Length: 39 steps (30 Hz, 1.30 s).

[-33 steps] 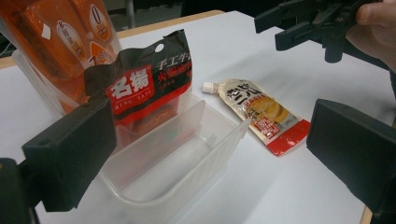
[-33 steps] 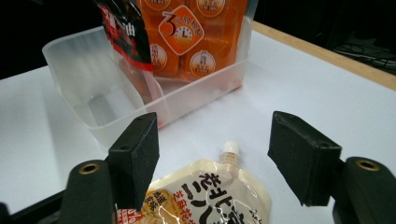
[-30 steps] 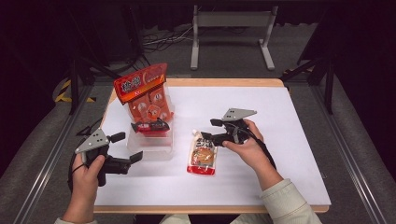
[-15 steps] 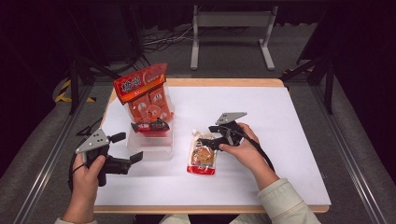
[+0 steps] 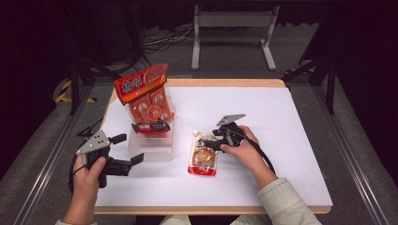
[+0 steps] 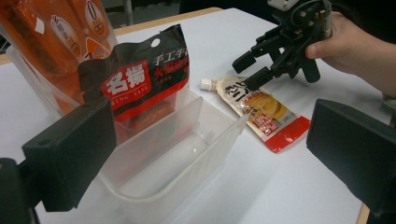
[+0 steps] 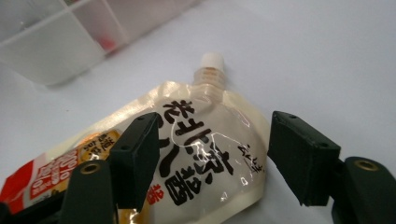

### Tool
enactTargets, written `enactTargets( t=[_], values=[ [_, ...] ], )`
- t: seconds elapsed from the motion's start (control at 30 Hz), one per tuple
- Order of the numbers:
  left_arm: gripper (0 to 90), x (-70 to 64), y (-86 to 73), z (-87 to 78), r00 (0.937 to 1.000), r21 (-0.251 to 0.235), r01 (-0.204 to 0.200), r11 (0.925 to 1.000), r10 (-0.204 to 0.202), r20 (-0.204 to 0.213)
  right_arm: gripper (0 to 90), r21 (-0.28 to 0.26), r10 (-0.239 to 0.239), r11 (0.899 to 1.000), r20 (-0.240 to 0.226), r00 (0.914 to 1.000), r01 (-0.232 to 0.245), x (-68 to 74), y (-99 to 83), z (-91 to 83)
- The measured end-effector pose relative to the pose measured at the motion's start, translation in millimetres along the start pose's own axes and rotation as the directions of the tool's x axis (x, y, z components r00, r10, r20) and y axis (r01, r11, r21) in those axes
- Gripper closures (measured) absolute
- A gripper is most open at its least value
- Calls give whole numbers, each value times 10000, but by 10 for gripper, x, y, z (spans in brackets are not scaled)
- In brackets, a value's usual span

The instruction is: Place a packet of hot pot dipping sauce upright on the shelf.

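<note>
At frame centre, the right gripper (image 5: pixel 210 143) straddles the spout pouch (image 5: pixel 202 159), jaws spread; next, pinching its neck firmly.

Orange snack bag (image 5: pixel 144 93) and dark packet (image 5: pixel 151 126) standing in clear bin (image 5: pixel 152 149)

From the left gripper view I can read "名揚" with "MING YANG" beneath it on the red panel of the black packet (image 6: pixel 140 79) standing in the clear bin (image 6: pixel 187 154); at its one o'clock corner, white characters run "手工芋". The tall orange bag (image 6: pixel 51 42) behind it, at ten o'clock, bears a "0". On the spouted pouch (image 7: pixel 205 154) lying on the desk, I make out bold black characters in the right gripper view, and "100%" on its red end.
</note>
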<state>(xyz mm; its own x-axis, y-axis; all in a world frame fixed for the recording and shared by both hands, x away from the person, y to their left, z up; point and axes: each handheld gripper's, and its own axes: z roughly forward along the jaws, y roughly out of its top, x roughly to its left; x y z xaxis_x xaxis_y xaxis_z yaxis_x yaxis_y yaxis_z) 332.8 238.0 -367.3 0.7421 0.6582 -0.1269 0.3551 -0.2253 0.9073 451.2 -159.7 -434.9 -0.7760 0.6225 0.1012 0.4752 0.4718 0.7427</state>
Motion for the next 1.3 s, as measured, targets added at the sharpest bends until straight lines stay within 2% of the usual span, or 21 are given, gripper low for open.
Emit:
enactTargets(
  t=[0.1, 0.13, 0.2, 0.3, 0.4, 0.47, 0.67, 0.7, 0.83, 0.93, 1.0, 1.13, 1.3],
  values=[
    [26, 4, -3, -4, 10000, 22, -71, 10000, 72, -27, 306, 102, 330, 9994, 30, 9994, -331, -33, -19, 26],
    [25, 4, -3, -4, 10000, 22, -71, 10000, 72, -27, 306, 102, 330, 9994, 30, 9994, -331, -33, -19, 26],
    [25, 6, -3, -5, 9999, 11, -87, 10000, 87, -68, 249, 115, 309, 9994, 226, 9993, -312, -52, -32, 56],
    [26, -3, -4, 4, 10000, -5, -29, 10000, 29, -33, 262, 161, 472, 9988, 87, 9988, -473, -71, -49, 81],
    [26, 1, -3, 13, 9999, 34, -125, 9999, 125, -33, 328, 198, 429, 9989, -106, 9990, -427, -60, -52, 80],
    [25, -7, -2, 18, 10000, 46, -49, 10000, 49, -19, 327, 194, 293, 9994, -79, 9995, -292, -53, -55, 87],
    [25, -10, 5, 40, 9998, 112, -180, 9998, 180, 8, 346, 87, 215, 9997, 14, 9998, -215, -39, -77, 89],
    [26, -17, 4, 42, 9999, 121, -108, 9999, 107, 27, 365, 20, 205, 9998, 105, 9997, -205, -28, -84, 91],
    [25, -13, 12, 51, 9997, 122, -262, 9996, 262, 30, 457, -216, 160, 9996, 327, 9993, -153, -19, -116, 87],
    [25, -22, 9, 56, 9999, 117, -141, 9998, 141, 67, 562, -305, 206, 9993, 353, 9992, -195, -22, -126, 79],
    [25, -16, 10, 53, 9997, 118, -245, 9996, 245, 42, 615, -289, 99, 9995, 413, 9991, -87, -12, -127, 79],
    [26, -23, 4, 50, 9999, 125, -135, 9998, 134, 80, 751, -262, -201, 9994, 326, 9993, 209, 10, -128, 82],
    [26, -22, 6, 33, 9998, 52, -194, 9998, 194, 46, 820, -330, -505, 9981, 461, 9977, 521, 44, -132, 80]
  ],
)
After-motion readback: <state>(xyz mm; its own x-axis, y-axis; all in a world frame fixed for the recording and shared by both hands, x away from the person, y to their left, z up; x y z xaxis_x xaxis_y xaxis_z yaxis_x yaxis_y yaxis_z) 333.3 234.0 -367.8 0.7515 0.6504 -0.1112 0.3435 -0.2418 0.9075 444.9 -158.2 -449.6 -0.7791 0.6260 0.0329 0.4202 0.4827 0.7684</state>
